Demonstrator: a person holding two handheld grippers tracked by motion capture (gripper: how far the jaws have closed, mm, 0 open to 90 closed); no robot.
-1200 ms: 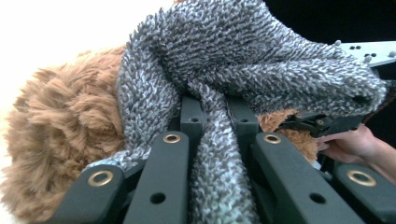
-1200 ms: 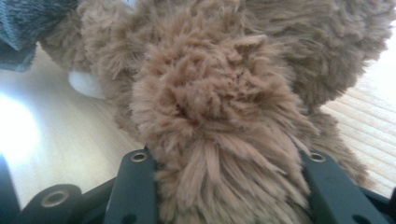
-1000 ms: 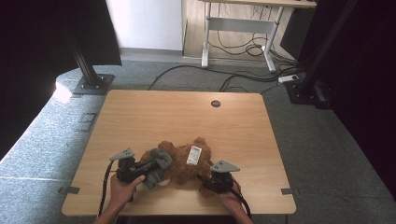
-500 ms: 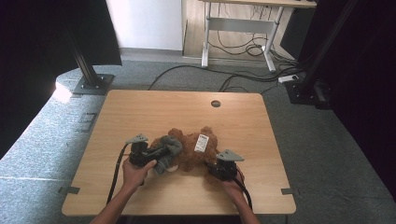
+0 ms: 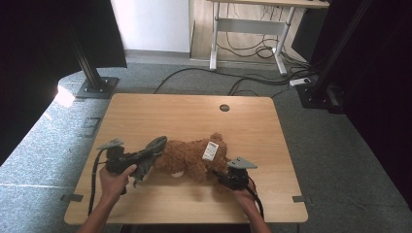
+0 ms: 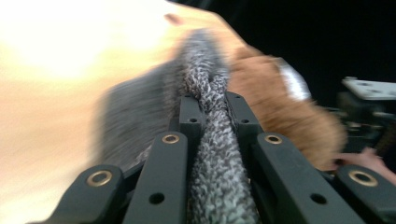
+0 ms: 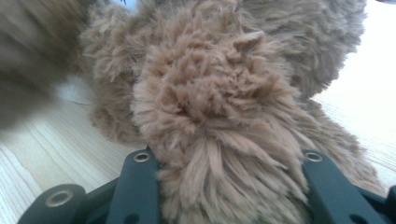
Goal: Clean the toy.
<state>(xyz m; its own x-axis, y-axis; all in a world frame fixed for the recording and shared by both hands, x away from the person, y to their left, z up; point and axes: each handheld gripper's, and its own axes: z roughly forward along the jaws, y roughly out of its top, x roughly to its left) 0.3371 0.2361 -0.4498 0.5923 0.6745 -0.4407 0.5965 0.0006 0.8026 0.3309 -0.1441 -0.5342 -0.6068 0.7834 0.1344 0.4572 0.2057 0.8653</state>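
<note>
Brown plush bear (image 5: 194,155) lies on its side on the worktop (image 5: 194,111), nearer the near edge than the far one and roughly midway between the left and right edges. A white tag (image 5: 210,151) shows on its upper side.

Left tongs (image 5: 127,158): closed on a grey knitted cloth (image 5: 150,151). In the left gripper view the cloth (image 6: 210,140) is pinched tight between the two jaws, bunched into a ridge, with the bear (image 6: 280,107) just beyond it. In the high view the cloth touches the left end of the bear.

Right tongs (image 5: 224,177): at the bear's right end, close to the near edge. In the right gripper view brown fur (image 7: 219,121) fills the gap between the jaws, which stand fairly wide apart and clamp a thick limb of the toy.

The left hand (image 5: 115,179) and the right hand (image 5: 243,194) grip the handles.
</note>
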